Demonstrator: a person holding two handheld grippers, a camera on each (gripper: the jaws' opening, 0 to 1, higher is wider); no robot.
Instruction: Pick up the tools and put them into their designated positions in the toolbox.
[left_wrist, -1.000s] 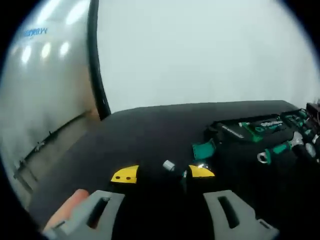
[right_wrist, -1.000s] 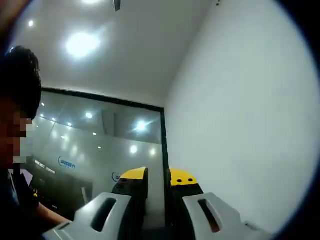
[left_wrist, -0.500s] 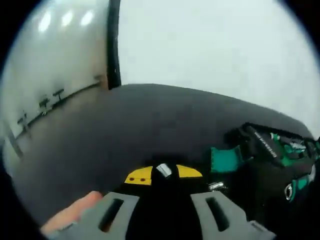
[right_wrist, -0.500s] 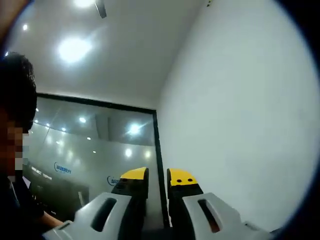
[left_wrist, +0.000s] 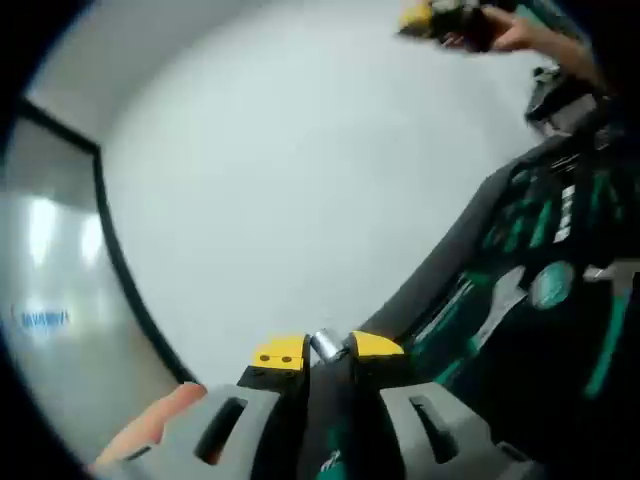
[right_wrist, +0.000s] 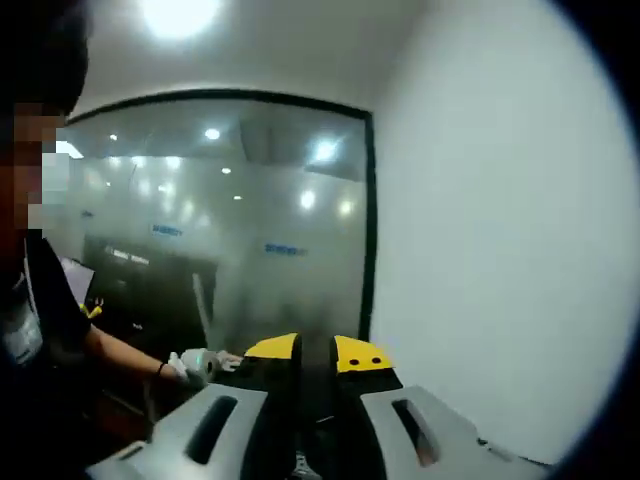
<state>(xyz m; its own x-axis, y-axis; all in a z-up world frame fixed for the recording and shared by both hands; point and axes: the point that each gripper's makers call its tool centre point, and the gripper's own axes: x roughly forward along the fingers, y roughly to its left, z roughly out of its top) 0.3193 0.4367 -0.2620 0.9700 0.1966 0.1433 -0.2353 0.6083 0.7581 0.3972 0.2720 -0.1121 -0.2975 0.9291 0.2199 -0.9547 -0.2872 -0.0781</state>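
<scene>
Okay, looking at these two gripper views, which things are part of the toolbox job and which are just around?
Job:
- small silver socket, clamped in the left gripper
- toolbox with green-handled tools
- right gripper, jaws together

Just around:
- white wall
- glass partition
- person

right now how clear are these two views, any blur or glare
Left gripper view: rolled sideways, toolbox smeared by blur, socket between the yellow jaw tips fairly sharp. Right gripper view: ceiling light blown out at the top, lamp reflections on the hazy glass wall.
</scene>
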